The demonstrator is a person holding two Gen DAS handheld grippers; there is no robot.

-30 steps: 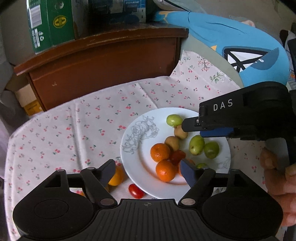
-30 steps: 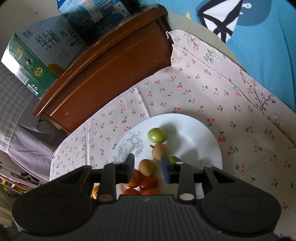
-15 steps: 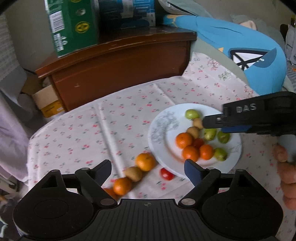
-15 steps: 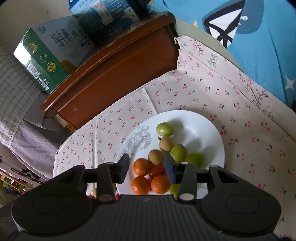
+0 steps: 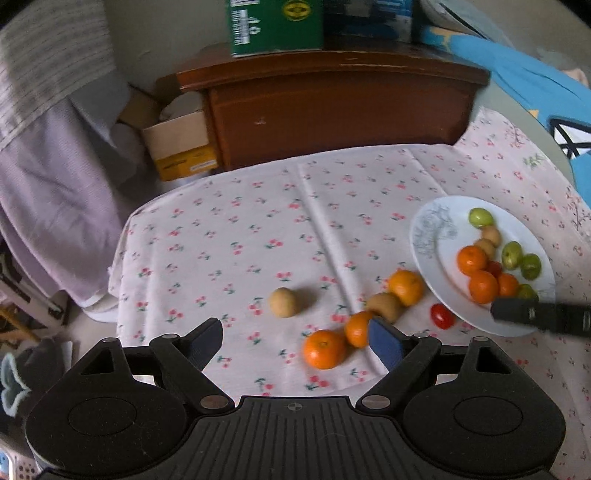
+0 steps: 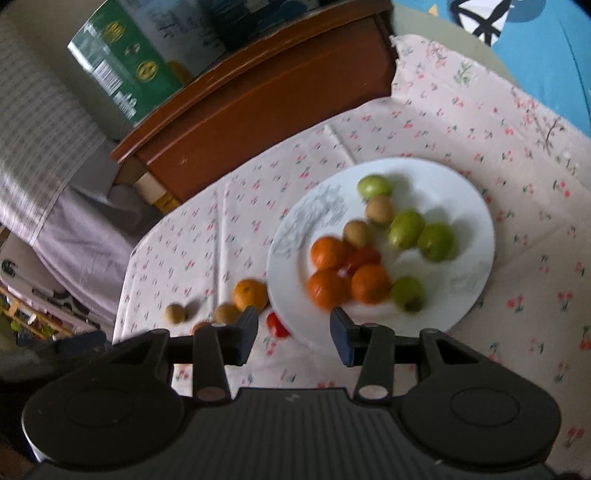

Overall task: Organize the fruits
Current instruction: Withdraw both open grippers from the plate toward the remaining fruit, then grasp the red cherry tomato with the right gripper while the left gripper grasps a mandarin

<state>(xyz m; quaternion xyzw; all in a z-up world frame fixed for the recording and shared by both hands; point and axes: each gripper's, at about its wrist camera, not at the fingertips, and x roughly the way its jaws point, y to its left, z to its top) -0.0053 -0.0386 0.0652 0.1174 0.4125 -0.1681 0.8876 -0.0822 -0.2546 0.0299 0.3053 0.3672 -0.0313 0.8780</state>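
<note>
A white plate (image 5: 517, 229) at the right of the cherry-print cloth (image 5: 258, 221) holds oranges (image 6: 327, 253), green fruits (image 6: 406, 229), brown fruits (image 6: 379, 209) and a red tomato (image 6: 362, 256). Loose on the cloth to its left lie three oranges (image 5: 324, 349), two brown fruits (image 5: 282, 302) and a cherry tomato (image 5: 442, 316). My left gripper (image 5: 295, 339) stands open above the near loose orange, with nothing gripped. My right gripper (image 6: 293, 332) hangs open over the plate's (image 6: 443, 192) near rim and is empty. One of its fingers (image 5: 535, 315) shows in the left wrist view.
A dark wooden cabinet (image 5: 332, 107) stands behind the table, with a green carton (image 5: 275, 26) on top. A cardboard box (image 5: 177, 144) and lilac fabric (image 5: 48, 184) are at the left. A blue cushion (image 5: 535, 92) borders the right side.
My left gripper has swung left off the plate, bringing the loose fruit on the cloth into view. My right gripper has drawn back from the plate, and its jaws stand wider.
</note>
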